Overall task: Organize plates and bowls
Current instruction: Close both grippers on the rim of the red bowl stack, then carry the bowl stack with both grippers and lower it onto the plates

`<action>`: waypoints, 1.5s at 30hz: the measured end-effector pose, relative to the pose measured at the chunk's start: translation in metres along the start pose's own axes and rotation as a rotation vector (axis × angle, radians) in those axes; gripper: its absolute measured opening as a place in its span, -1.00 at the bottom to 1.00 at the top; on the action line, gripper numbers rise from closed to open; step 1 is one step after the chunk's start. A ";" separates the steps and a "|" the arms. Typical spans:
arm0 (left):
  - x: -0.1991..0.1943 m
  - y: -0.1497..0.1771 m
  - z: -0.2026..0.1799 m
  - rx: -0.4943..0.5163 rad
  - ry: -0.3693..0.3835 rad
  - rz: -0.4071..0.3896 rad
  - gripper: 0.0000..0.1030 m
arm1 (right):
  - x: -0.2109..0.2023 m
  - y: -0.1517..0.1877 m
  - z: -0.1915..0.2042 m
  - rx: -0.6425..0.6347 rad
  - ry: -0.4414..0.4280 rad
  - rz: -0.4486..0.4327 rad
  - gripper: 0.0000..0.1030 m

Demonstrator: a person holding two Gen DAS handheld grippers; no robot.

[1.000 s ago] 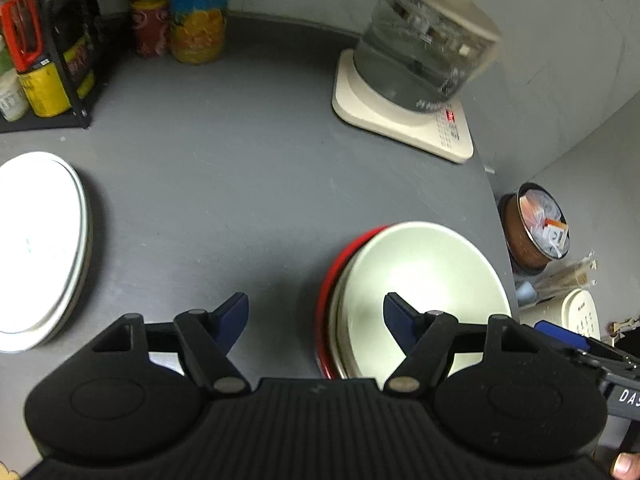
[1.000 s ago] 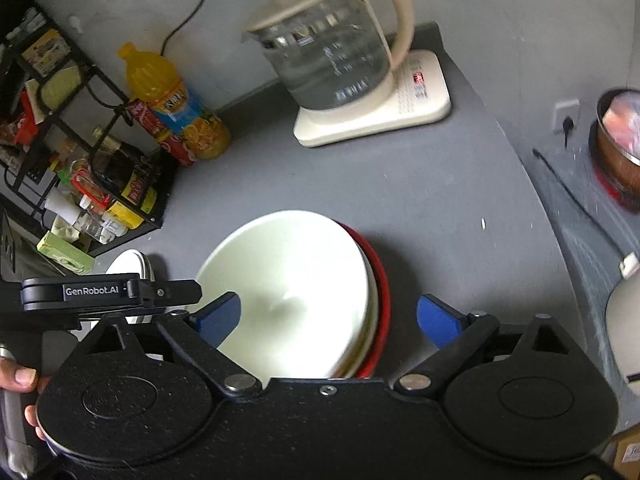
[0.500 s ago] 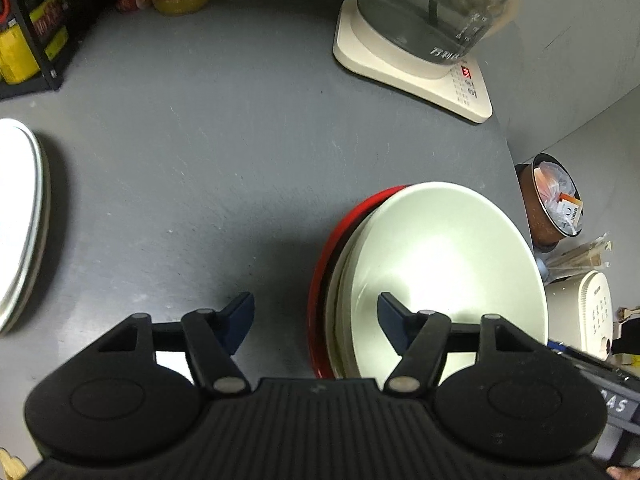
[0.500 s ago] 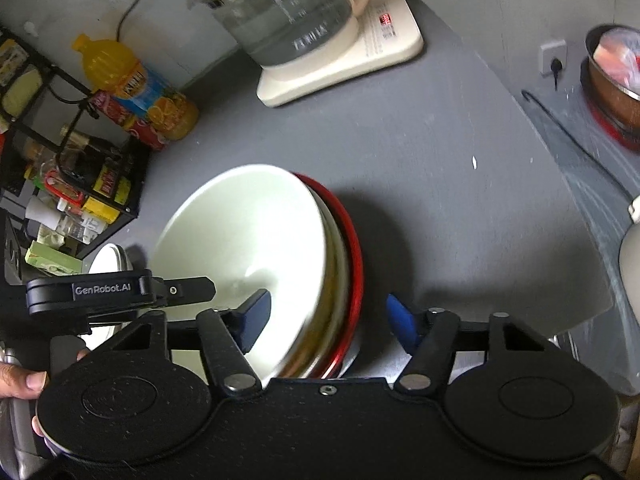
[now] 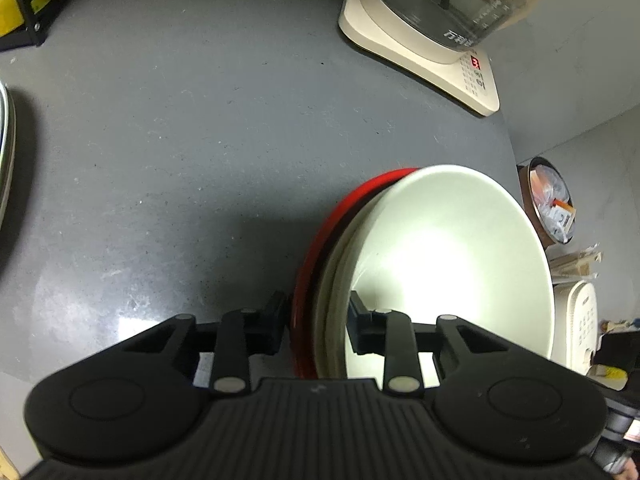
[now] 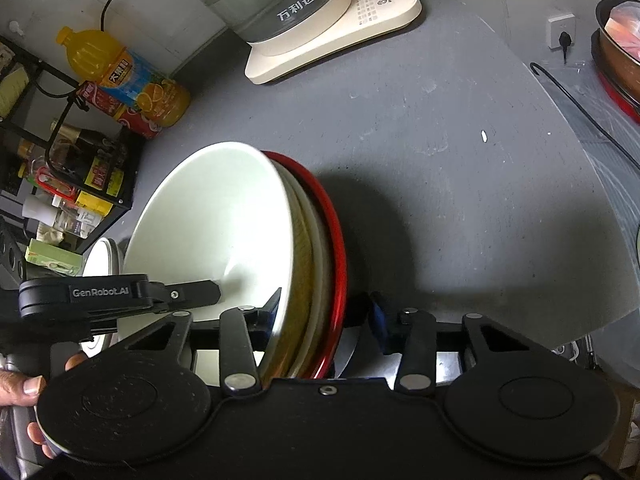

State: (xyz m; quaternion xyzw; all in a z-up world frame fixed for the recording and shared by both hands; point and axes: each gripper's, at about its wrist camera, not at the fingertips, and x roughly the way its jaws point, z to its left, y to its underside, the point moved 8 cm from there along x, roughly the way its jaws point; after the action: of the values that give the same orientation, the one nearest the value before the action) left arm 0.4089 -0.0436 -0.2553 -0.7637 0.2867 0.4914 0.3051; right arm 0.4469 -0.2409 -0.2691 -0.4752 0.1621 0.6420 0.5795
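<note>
A stack of dishes sits on the grey counter (image 5: 200, 140): a red plate (image 5: 320, 248) at the bottom, cream plates above it and a white bowl (image 5: 452, 264) on top. My left gripper (image 5: 316, 320) straddles the stack's near rim, jaws closing, one finger against the red edge and the other inside the bowl. From the opposite side, my right gripper (image 6: 324, 312) straddles the same stack (image 6: 320, 240), jaws closing. Its left fingertip (image 6: 274, 304) touches the bowl (image 6: 208, 220); its right one stands a little off the red rim.
An electric kettle on a cream base (image 5: 432, 40) stands at the back. White plates (image 5: 4, 152) lie at the far left. A black rack of bottles (image 6: 72, 168) and an orange drink bottle (image 6: 128, 72) line the wall. The counter edge runs just right of the stack.
Both grippers have come down onto the stack and their jaws have narrowed from wide open to close around its rim. The stack has stayed in place.
</note>
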 end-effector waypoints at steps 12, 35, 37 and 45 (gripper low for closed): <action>-0.023 -0.010 0.016 -0.020 0.034 -0.047 -0.46 | -0.001 -0.013 0.032 -0.062 -0.007 -0.043 -0.34; -0.139 -0.065 0.140 -0.017 0.076 -0.165 -0.46 | 0.029 0.004 0.202 -0.131 -0.047 -0.116 -0.34; -0.148 -0.063 0.152 -0.020 0.079 -0.174 -0.46 | 0.032 0.007 0.217 -0.140 -0.050 -0.118 -0.34; -0.174 -0.066 0.202 -0.059 0.102 -0.201 -0.46 | 0.045 0.022 0.258 -0.157 -0.062 -0.100 -0.34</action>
State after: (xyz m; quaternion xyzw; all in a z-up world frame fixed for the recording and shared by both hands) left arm 0.2802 0.1743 -0.1488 -0.8213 0.2090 0.4271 0.3152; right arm 0.3233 -0.0242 -0.1847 -0.5065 0.0694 0.6373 0.5766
